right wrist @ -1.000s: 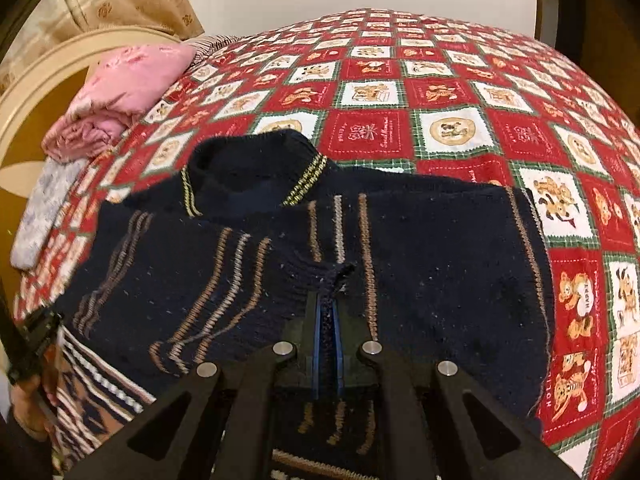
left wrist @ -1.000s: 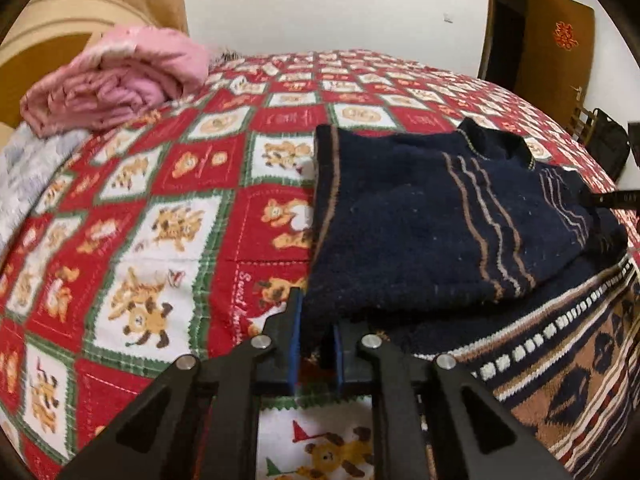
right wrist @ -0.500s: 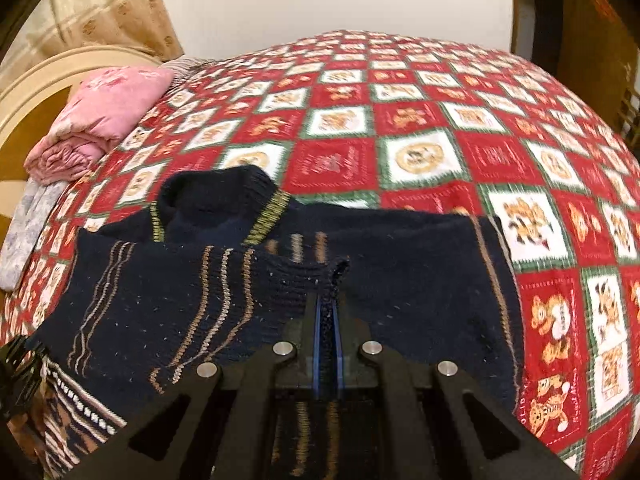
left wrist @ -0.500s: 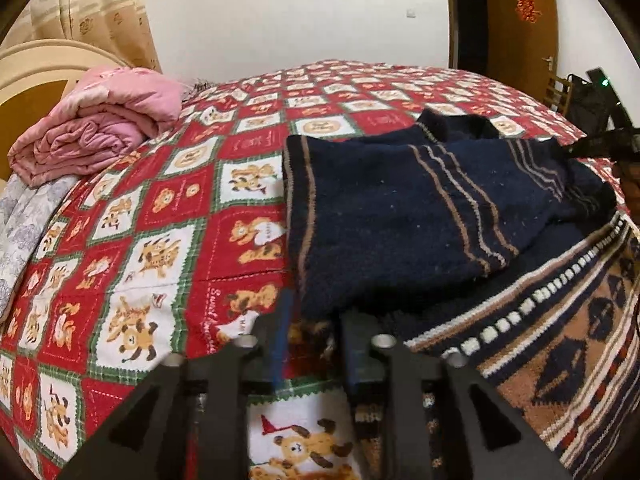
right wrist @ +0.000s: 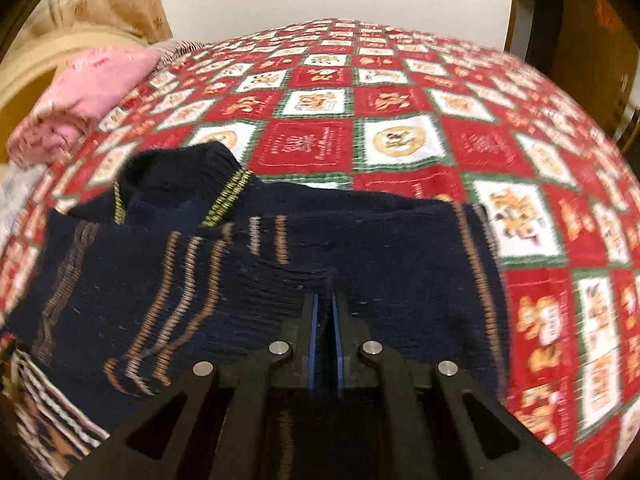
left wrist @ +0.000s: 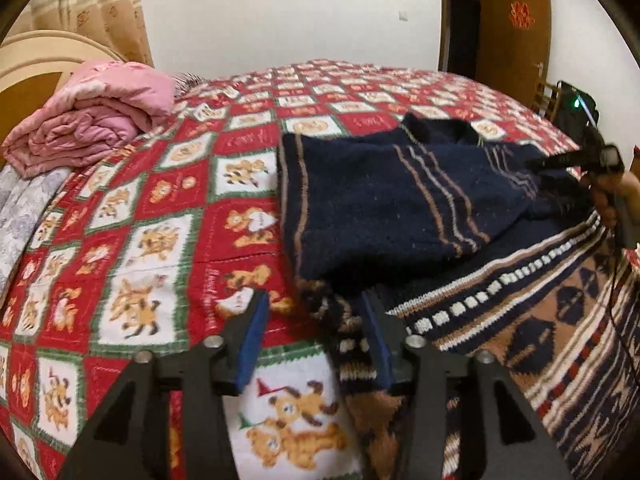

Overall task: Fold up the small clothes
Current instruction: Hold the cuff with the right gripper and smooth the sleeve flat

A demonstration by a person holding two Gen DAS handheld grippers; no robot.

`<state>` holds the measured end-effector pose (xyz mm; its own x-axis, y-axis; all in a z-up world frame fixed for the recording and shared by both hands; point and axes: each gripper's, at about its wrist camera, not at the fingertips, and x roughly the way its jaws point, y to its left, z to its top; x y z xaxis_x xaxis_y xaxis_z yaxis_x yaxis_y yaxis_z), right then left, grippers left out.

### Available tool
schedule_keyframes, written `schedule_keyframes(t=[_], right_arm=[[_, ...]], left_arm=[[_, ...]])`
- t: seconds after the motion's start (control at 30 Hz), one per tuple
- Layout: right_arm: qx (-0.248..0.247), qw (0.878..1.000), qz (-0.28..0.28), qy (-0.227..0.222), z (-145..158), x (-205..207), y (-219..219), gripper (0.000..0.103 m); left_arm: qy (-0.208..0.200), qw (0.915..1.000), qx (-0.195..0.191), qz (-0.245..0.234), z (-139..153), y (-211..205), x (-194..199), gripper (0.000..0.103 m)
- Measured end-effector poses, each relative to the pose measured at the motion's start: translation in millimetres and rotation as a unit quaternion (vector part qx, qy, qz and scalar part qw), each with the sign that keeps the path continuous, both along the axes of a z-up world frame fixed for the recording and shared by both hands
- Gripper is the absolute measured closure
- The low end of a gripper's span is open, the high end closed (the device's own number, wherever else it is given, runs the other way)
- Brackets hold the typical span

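Note:
A navy knit sweater (left wrist: 392,196) with tan stripes and a patterned brown hem (left wrist: 540,320) lies on the bed, one sleeve folded across its body. My left gripper (left wrist: 312,316) is open, its jaws spread on either side of the sweater's bottom left edge. My right gripper (right wrist: 324,300) is shut on the sleeve cuff (right wrist: 304,276) of the sweater (right wrist: 380,248), just below the collar (right wrist: 180,184). The right gripper also shows at the right edge of the left wrist view (left wrist: 560,162).
The bed has a red, white and green bear-print quilt (left wrist: 160,240). A folded pink blanket (left wrist: 92,120) and grey bedding (left wrist: 24,208) lie at the head end on the left. A wall and dark wooden door (left wrist: 512,32) stand beyond the bed.
My left gripper has opened and let go of the sweater's folded edge, drawing back a little. My right gripper has stayed shut on the sleeve cuff and shifted slightly.

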<state>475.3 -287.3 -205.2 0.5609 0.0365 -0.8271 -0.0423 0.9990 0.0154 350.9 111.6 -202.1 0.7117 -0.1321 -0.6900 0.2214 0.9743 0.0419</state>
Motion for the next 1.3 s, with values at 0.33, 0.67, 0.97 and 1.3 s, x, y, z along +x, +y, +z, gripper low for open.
schedule_keyframes(t=[0.33, 0.67, 0.97, 1.3], right_arm=[[0.077, 0.993, 0.087, -0.036, 37.4, -33.3, 33.4, 0.053], [0.01, 1.0, 0.011, 0.005, 2.0, -28.2, 8.6, 0.056], [0.085, 0.996, 0.027, 0.021, -9.0, -26.7, 14.4, 0.088], [0.032, 0.999, 0.014, -0.006, 0.2, -27.0, 2.7, 0.099]], left_arm=[[-0.016, 0.9964, 0.001, 0.084, 20.3, -5.2, 47.9, 0.022], [0.033, 0.9963, 0.049, 0.062, -19.7, -35.8, 38.8, 0.022], [0.032, 0.9963, 0.049, 0.064, -20.5, -38.4, 41.6, 0.022], [0.031, 0.9963, 0.047, 0.065, -20.0, -38.4, 39.9, 0.022]])
